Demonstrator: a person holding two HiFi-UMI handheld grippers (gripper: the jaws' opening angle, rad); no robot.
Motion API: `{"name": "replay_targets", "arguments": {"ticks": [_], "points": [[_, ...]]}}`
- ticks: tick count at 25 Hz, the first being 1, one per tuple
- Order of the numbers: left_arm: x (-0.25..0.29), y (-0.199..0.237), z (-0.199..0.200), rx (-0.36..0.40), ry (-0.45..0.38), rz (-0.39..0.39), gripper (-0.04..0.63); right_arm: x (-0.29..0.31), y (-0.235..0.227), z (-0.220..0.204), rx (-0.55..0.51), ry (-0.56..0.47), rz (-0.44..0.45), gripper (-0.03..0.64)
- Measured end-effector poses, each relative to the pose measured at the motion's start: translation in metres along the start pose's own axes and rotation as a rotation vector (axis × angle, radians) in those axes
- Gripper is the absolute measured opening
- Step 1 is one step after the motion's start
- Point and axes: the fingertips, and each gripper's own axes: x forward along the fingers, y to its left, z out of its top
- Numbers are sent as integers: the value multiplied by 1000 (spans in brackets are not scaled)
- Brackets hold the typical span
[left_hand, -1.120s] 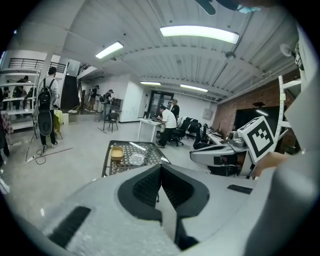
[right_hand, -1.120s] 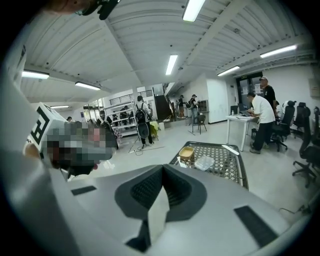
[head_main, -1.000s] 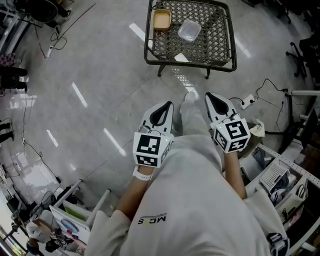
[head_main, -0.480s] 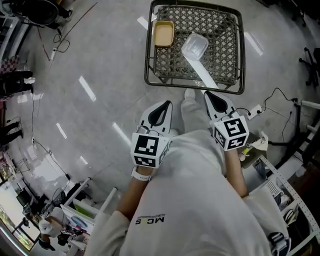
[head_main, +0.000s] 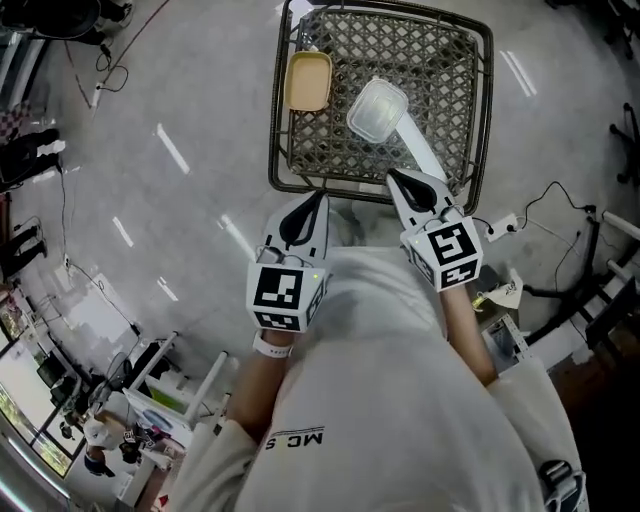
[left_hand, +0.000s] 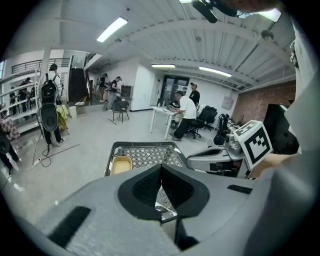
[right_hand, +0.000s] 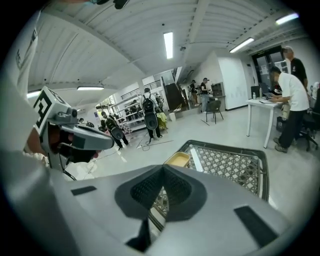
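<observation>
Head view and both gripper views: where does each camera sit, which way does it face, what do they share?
Head view: on the person's head, looking steeply down at the mesh table; shows torso, forearms, left claw, right claw.
Left gripper view: rides the left claw, faces forward over its shut jaws; right claw shows at right.
Right gripper view: rides the right claw, faces forward over shut jaws; left claw shows at left.
Shared: all three see the mesh table's yellow container.

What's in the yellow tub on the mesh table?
Nothing; it looks empty. In the head view the yellow tub shows only its bare flat bottom, resting upright on the mesh table.
</observation>
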Motion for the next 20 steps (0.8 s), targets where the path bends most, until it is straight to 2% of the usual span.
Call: {"name": "replay_targets", "arguments": {"ticks": [11,20], "points": [[40,-1,12,-7,11,-30,21,24,-28,-3,-20,57,2,17],[72,14,-15,-60,48,-43,21,59,-60,-27,76,73,-73,22]]}}
